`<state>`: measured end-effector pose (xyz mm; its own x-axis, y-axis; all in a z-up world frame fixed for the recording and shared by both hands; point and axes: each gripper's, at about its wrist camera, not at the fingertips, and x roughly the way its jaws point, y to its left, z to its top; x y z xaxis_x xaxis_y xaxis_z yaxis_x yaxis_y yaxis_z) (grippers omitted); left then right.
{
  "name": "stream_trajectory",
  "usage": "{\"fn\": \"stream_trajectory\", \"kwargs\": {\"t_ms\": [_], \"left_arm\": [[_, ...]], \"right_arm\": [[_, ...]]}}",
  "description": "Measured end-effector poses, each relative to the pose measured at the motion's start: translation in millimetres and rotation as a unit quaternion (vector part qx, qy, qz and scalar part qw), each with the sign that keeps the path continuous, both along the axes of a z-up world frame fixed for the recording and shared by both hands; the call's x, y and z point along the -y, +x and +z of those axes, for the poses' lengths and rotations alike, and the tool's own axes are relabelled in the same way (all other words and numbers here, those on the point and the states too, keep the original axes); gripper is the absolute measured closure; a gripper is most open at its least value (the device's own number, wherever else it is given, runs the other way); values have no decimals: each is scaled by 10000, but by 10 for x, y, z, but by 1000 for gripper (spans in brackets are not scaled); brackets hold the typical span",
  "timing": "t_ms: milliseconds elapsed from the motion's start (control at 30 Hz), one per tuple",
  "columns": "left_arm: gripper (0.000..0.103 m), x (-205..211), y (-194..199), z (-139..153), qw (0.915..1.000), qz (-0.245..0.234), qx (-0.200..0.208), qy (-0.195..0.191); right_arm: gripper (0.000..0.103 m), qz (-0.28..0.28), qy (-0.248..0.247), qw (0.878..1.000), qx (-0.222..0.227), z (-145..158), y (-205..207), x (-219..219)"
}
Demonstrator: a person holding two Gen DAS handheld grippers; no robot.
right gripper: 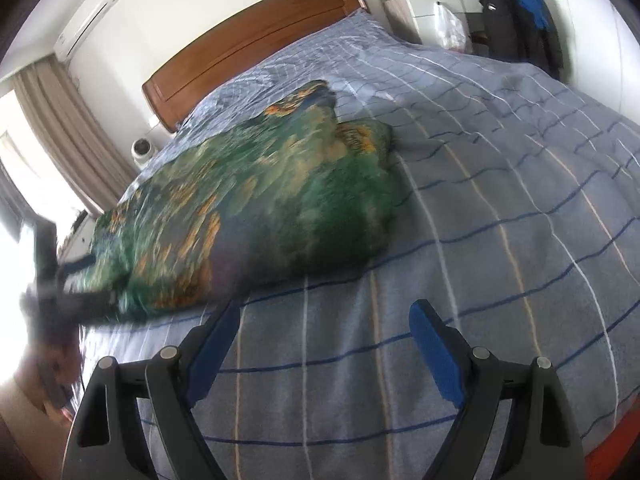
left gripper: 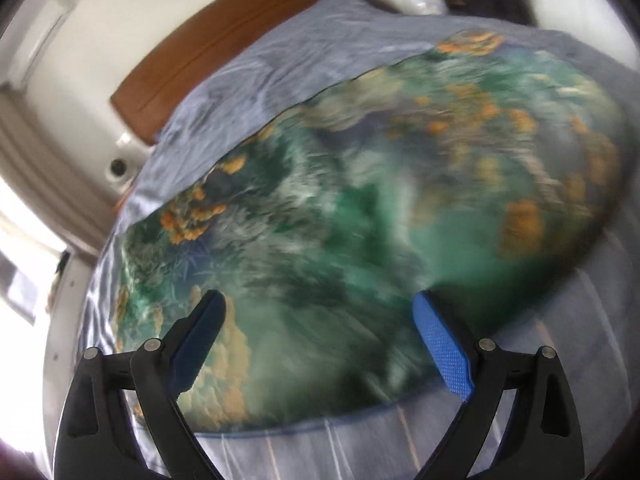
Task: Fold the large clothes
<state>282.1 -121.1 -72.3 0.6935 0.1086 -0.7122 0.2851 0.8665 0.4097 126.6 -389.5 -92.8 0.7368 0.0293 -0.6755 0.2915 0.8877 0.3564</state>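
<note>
A large green garment with an orange and cream print [left gripper: 340, 208] lies spread on the bed; it also shows in the right wrist view [right gripper: 248, 208], folded into a long heap. My left gripper [left gripper: 320, 312] is open and empty, just above the garment's near edge. My right gripper [right gripper: 324, 320] is open and empty, over the bedcover to the right of the garment. The left gripper shows blurred at the garment's left end in the right wrist view [right gripper: 52, 280].
The bed has a blue-grey checked cover [right gripper: 500, 200] and a brown wooden headboard [right gripper: 256, 40]. A dark jacket [right gripper: 516, 20] hangs at the far right beside a white bag [right gripper: 450, 24]. Curtains [right gripper: 68, 136] and a bright window are at the left.
</note>
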Motion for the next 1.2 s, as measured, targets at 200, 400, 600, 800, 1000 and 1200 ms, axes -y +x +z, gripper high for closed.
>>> {"fn": "stream_trajectory", "kwargs": {"t_ms": [200, 400, 600, 800, 1000, 1200], "left_arm": [[5, -43, 251, 421, 9890, -203, -412, -1406], [6, 99, 500, 669, 9668, -680, -1049, -2231], [6, 390, 689, 1092, 9227, -1511, -1921, -2981], [5, 445, 653, 1404, 9165, -1688, -1925, -3073], [4, 466, 516, 1262, 9604, -1280, -1689, -1807], [69, 75, 570, 1140, 9718, -615, -1560, -1658]], "right_arm": [[10, -50, 1551, 9876, 241, -186, 332, 297], [56, -453, 1904, 9792, 534, -191, 766, 350], [68, 441, -681, 9884, 1284, 714, 598, -598], [68, 1438, -2486, 9472, 1426, 1019, 617, -1599], [69, 2226, -3994, 8759, 1538, 968, 596, -2463], [64, 2772, -4398, 8388, 1617, 871, 473, -2854]]}}
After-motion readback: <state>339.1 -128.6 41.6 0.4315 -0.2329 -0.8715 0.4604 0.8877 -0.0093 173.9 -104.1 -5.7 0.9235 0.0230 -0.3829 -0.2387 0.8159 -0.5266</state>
